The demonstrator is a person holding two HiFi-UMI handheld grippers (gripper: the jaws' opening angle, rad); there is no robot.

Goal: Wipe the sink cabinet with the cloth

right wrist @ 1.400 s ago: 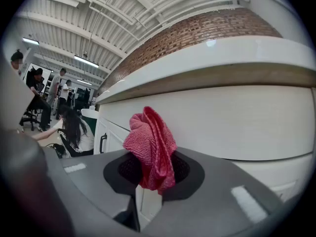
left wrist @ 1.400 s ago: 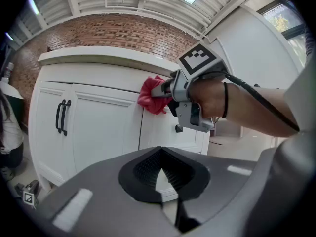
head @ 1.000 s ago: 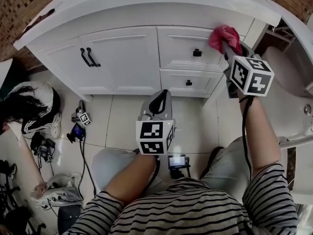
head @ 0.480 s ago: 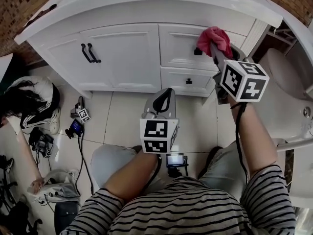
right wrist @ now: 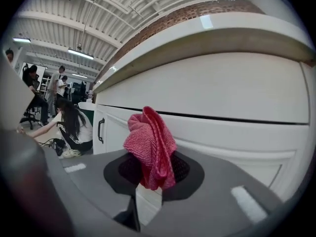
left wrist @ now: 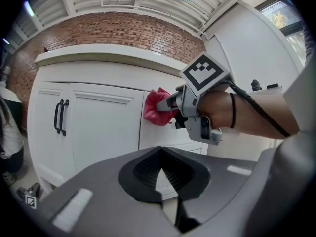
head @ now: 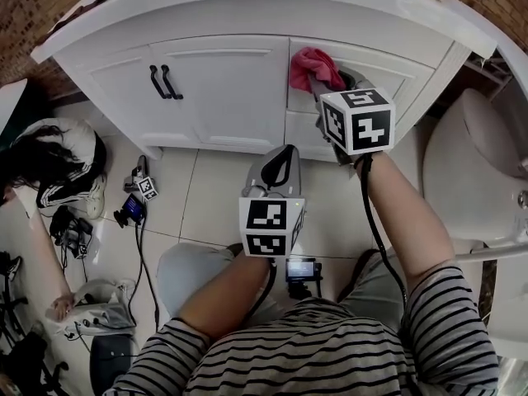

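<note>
R gripper: I'm pinching the red cloth, holding it against the sink cabinet at the top drawer front. L gripper: jaws pressed together, empty, hanging clear. Risk: I'm gripping a bunched end only, so drag on the panel could pull the cloth free.

I see a dark-haired person crouched on tiles. Cables lie just beside that person; a toilet stands well apart.
</note>
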